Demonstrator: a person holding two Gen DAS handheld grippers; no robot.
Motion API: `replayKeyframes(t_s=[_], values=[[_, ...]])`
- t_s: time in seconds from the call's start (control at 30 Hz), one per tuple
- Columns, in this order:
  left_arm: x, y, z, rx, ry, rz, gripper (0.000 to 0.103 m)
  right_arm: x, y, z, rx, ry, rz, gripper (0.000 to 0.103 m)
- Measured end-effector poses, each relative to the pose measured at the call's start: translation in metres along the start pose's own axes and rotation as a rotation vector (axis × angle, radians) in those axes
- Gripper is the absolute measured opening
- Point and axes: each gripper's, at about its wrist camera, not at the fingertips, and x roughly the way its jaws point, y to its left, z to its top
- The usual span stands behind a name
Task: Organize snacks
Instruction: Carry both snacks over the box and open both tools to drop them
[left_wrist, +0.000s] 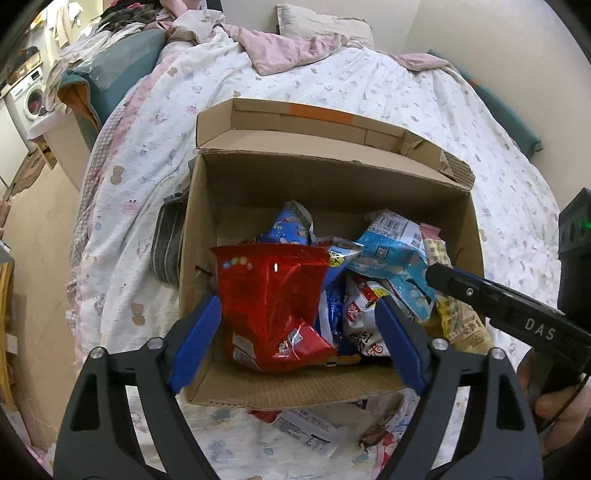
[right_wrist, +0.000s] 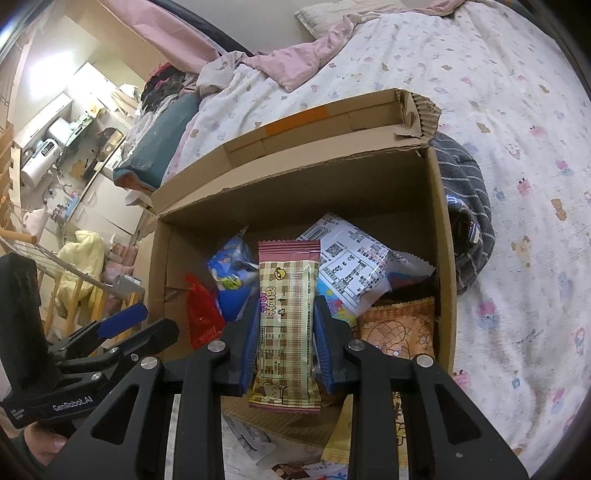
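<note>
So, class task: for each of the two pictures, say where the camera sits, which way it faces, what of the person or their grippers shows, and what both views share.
Left wrist: on the left gripper, facing down into the box; its open fingers flank the red bag, the right gripper and a hand show at right.
Right wrist: on the right gripper, facing down into the box; shut on a checked bar, left gripper at left.
Shared: box, red bag, bed.
</note>
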Motion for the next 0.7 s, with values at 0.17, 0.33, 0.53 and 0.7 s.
replayKeyframes(t_s=[0.17,0.33,0.53,0.7], values=[[-0.002,0.003,0.0,-0.014,-0.006,-0.003,0.083,-0.004,-0.001,0.0,0.011,-0.012,0.024,0.034],[-0.003,0.003,-0.002,-0.012,-0.015,0.005,0.083,-0.015,-0.001,0.004,0.024,-0.071,0.044,0.087],[-0.007,-0.001,-0.008,0.009,-0.022,0.018,0.083,-0.027,-0.001,0.007,0.024,-0.103,0.045,0.087],[-0.014,-0.001,-0.017,-0.004,-0.019,0.011,0.083,-0.036,0.0,0.0,0.029,-0.107,0.04,0.087]])
